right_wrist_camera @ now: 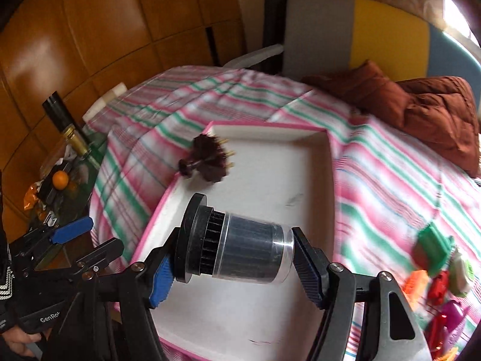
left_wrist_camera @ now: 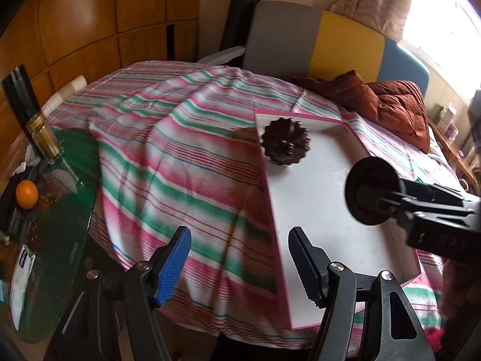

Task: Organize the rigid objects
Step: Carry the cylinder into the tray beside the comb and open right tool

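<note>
As fingers [right_wrist_camera: 305, 263] clamp, canister [right_wrist_camera: 240, 251] lies crosswise, cap left.

One tray [right_wrist_camera: 329, 162] – one brown cogged part [right_wrist_camera: 210, 162] – one black cylinder [right_wrist_camera: 240, 252].

The bed is covered in a soft, matt striped cloth [left_wrist_camera: 180, 150] that lies rumpled. On it sits a white tray [right_wrist_camera: 270, 186] with a dull, foam-like surface and pink edging. The canister [right_wrist_camera: 240, 252] looks like clear glossy plastic over a ribbed black core, with a matt black lid. The dark brown fluted piece [left_wrist_camera: 284, 141] has a slight plastic sheen. The far-left wall is varnished wood panelling [left_wrist_camera: 90, 15], glossy. The rust-coloured quilt [right_wrist_camera: 436, 111] is puffy fabric. At left, the green worktop [left_wrist_camera: 75, 186] gleams like glass.
</note>
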The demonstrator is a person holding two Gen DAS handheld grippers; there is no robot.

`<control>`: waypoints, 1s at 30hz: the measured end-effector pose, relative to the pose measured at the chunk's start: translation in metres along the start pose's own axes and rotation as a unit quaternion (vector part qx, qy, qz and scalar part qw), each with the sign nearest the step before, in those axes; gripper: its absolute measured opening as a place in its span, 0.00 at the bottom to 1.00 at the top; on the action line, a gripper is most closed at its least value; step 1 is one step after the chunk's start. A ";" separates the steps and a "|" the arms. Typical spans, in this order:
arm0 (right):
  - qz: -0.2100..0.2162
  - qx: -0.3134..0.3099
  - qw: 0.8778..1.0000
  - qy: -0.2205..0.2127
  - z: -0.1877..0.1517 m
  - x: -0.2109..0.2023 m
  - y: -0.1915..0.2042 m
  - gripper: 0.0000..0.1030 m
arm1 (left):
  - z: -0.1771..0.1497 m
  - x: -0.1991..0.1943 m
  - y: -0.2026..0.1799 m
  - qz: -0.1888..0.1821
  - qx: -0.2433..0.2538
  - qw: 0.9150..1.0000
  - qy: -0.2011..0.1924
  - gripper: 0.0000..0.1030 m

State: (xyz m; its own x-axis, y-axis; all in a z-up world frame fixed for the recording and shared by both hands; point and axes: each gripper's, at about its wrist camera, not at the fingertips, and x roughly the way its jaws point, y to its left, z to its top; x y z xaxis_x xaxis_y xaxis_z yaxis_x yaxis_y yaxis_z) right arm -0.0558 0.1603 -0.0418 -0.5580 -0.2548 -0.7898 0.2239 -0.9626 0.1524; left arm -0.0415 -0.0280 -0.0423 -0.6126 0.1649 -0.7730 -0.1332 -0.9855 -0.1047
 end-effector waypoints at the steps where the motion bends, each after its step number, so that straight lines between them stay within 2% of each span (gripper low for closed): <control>1: 0.003 -0.001 1.000 0.004 0.002 0.005 0.004 0.68 | 0.000 0.001 0.003 0.002 -0.004 1.000 0.001 0.66; 5: 0.021 0.006 0.999 0.030 0.010 0.033 0.014 0.68 | -0.001 0.003 0.011 0.008 -0.013 1.000 0.004 0.66; 11: 0.002 0.023 0.999 0.046 0.028 0.072 0.023 0.69 | -0.004 0.008 0.016 0.009 -0.020 1.000 0.012 0.66; 13: 0.010 0.027 0.998 0.055 0.031 0.080 0.025 0.69 | -0.005 0.008 0.018 0.009 -0.021 1.000 0.013 0.66; 19: 0.015 0.023 0.998 0.051 0.029 0.079 0.030 0.71 | -0.004 0.008 0.022 0.012 -0.029 0.999 0.010 0.66; 23: 0.015 0.032 0.999 0.034 0.028 0.065 0.026 0.75 | -0.003 0.005 0.023 0.013 -0.029 0.999 0.007 0.66; 30: 0.004 0.037 0.999 0.003 0.025 0.040 0.022 0.77 | -0.003 -0.001 0.021 0.010 -0.025 1.000 -0.001 0.66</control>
State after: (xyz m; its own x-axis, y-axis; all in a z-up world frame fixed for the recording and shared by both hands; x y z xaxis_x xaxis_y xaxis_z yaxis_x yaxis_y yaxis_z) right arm -0.0932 0.1269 -0.0548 -0.5507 -0.2630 -0.7922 0.1688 -0.9645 0.2029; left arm -0.0415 -0.0492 -0.0454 -0.6160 0.1442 -0.7744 -0.0818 -0.9895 -0.1192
